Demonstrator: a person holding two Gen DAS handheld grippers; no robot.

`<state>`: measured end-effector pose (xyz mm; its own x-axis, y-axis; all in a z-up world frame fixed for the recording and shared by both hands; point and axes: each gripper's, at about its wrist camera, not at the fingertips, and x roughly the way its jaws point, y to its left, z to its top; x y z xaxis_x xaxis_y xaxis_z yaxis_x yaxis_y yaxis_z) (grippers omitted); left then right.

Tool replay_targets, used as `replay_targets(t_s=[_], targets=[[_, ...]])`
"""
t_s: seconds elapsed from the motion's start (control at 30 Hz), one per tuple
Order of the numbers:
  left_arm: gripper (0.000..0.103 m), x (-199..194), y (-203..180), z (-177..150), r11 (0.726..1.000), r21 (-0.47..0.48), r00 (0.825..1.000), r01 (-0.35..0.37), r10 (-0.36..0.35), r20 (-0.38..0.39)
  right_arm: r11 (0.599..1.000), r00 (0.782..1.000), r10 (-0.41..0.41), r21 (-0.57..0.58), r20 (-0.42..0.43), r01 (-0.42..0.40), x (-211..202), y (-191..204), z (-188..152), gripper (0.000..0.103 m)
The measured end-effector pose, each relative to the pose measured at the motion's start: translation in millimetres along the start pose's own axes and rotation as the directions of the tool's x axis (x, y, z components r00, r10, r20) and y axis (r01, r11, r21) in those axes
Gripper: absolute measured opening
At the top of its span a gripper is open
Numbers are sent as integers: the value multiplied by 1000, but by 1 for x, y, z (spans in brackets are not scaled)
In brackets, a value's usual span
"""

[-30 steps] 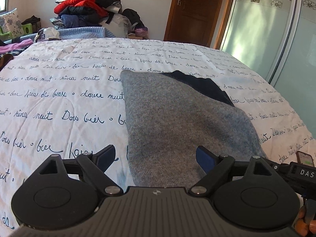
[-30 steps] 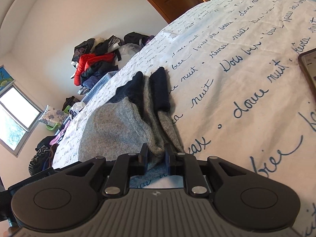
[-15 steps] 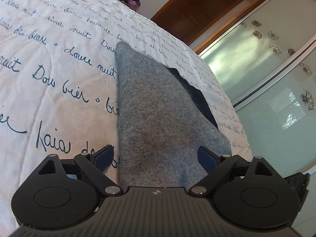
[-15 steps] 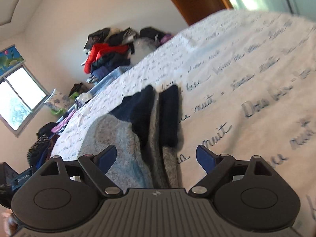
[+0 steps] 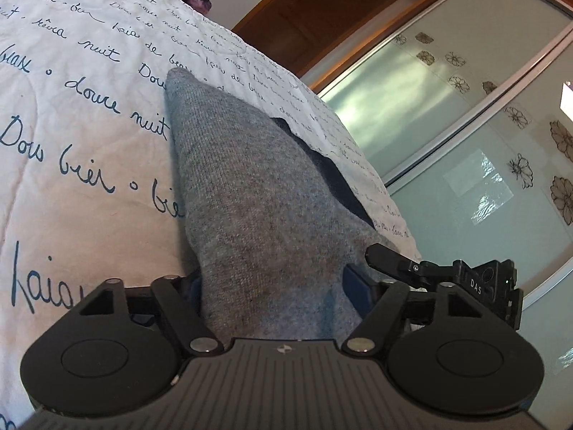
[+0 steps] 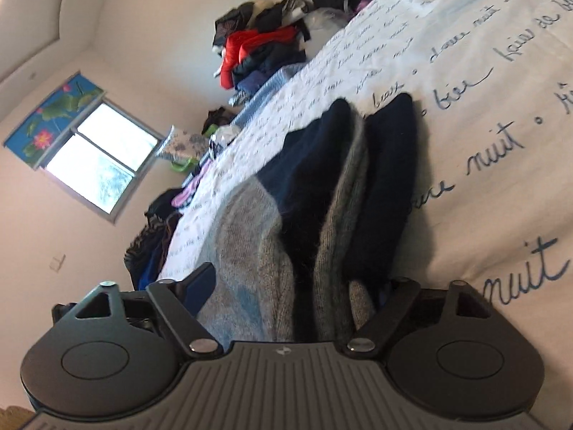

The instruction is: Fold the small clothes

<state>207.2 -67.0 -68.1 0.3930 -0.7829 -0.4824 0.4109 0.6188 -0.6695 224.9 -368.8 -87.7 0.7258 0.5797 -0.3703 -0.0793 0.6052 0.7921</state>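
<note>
A folded grey knit garment [image 5: 250, 193] with dark navy parts lies on the white bedspread [image 5: 71, 114] printed with blue script. In the left wrist view my left gripper [image 5: 272, 286] is open, its jaws straddling the near grey edge. In the right wrist view the garment [image 6: 322, 197] shows stacked grey and navy layers, and my right gripper [image 6: 297, 286] is open around its near end. The other gripper's black body [image 5: 465, 279] shows at the right of the left wrist view.
A pile of clothes with a red jacket [image 6: 258, 46] stands past the bed's far end. More clothes [image 6: 157, 236] lie by the window wall. A wooden door [image 5: 322, 7] and frosted sliding wardrobe doors [image 5: 483, 143] stand beyond the bed.
My right gripper has opened, letting go of the garment's edge, and now straddles its layers. My left gripper has tilted and moved down onto the near grey edge.
</note>
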Motion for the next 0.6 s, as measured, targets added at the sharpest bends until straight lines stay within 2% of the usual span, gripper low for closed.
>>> replay_targets(t_s=[0.03,0.07,0.1,0.13,0.17,0.2,0.3,0.37,0.53,0.6], targets=[[47,-2,4,-2,1000,-2,1000,-2,2,-8,1000,1000,-6,-14,-11,6,0,1,-1,75],[40,-4,9,-3,1000,-18,1000,7,-8,-22,1000,1000,-11,-23,-19,11,-2,1,-3,66],[26,-5,16,-3,999,-48,999,19,-21,-30,1000,999,-18,-11,-28,18,-3,0,-5,48],[17,-6,23,-3,996,-88,999,32,-35,-33,1000,999,-21,16,-37,22,-3,-4,-7,37],[17,-6,28,-2,993,-112,998,38,-43,-36,998,999,-9,57,-47,12,-1,-9,-8,25],[15,-7,27,0,993,-112,999,34,-38,-33,996,999,9,85,-46,-5,0,-12,-10,21],[13,-17,7,11,1000,10,1000,-24,24,7,994,1000,20,104,-22,-18,2,-3,-11,19],[12,-28,-6,22,997,64,999,-40,38,39,990,998,57,127,-1,-56,3,4,-8,19],[12,-58,-17,66,995,66,995,-73,68,75,976,989,141,162,36,-145,8,24,10,19],[12,-66,-26,88,993,83,993,-87,79,88,976,986,163,141,43,-167,11,38,24,19]])
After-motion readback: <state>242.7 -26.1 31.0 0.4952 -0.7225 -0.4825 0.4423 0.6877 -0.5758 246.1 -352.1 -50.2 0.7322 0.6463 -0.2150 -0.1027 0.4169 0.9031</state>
